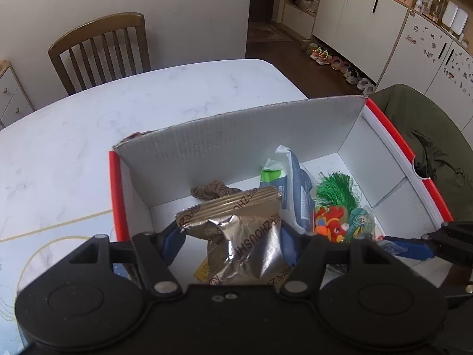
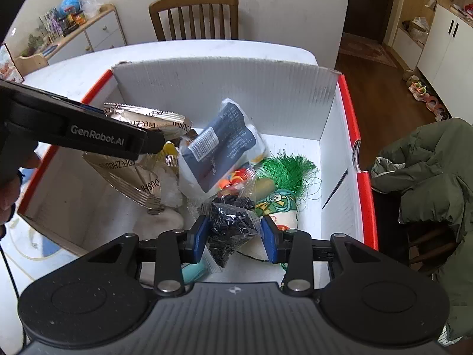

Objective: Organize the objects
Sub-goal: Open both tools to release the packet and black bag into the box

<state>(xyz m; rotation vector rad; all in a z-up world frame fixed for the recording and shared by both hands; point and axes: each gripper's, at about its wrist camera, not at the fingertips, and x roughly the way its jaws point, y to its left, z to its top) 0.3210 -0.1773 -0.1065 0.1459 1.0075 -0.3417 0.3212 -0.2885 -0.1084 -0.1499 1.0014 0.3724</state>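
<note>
Both claws over the open box (image 2: 295,94) on the counter (image 1: 88,112) — left claw (image 1: 230,236) clamped on foil pouch (image 1: 236,230), right claw (image 2: 233,233) pinching bag of black bits (image 2: 230,219). Mid-placement; next probably lower and release.

The white corrugated cardboard box with red rims (image 2: 331,109) stands open-topped; crumpled foil snack bag (image 2: 139,174), dark-blue plastic pouch (image 2: 218,148) and green tassel (image 2: 283,168) crowd its floor, leaving its right side bare.
</note>
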